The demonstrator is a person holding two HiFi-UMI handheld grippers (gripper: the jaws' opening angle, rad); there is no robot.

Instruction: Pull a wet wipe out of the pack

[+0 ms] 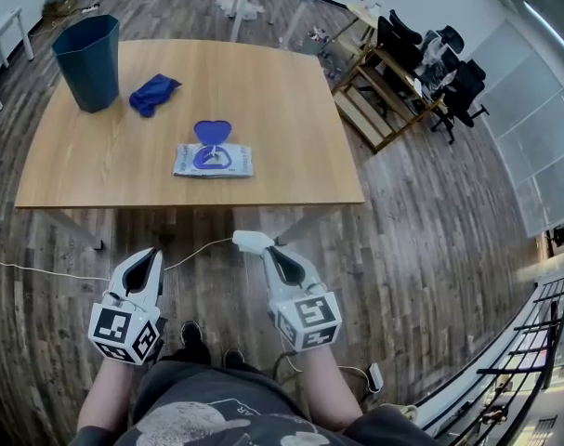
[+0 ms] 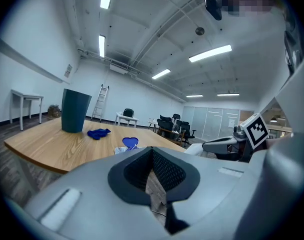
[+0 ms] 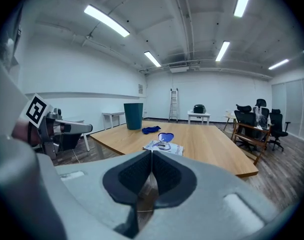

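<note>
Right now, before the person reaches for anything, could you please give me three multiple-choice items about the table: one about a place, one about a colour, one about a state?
1. Where does the wet wipe pack lie on the table?
A) at the far edge
B) at the right corner
C) near the edge on the person's side, about the middle

2. What colour is the cloth beside the bin?
A) red
B) blue
C) white

3. How is the lid of the pack?
A) flipped open
B) pressed shut
C) lying apart from the pack

Answers:
1 C: the head view shows the pack close to the near edge, roughly centred.
2 B: the cloth is deep blue against the light wood.
3 A: the lid is folded back from the pack and leaves the opening bare.
</note>
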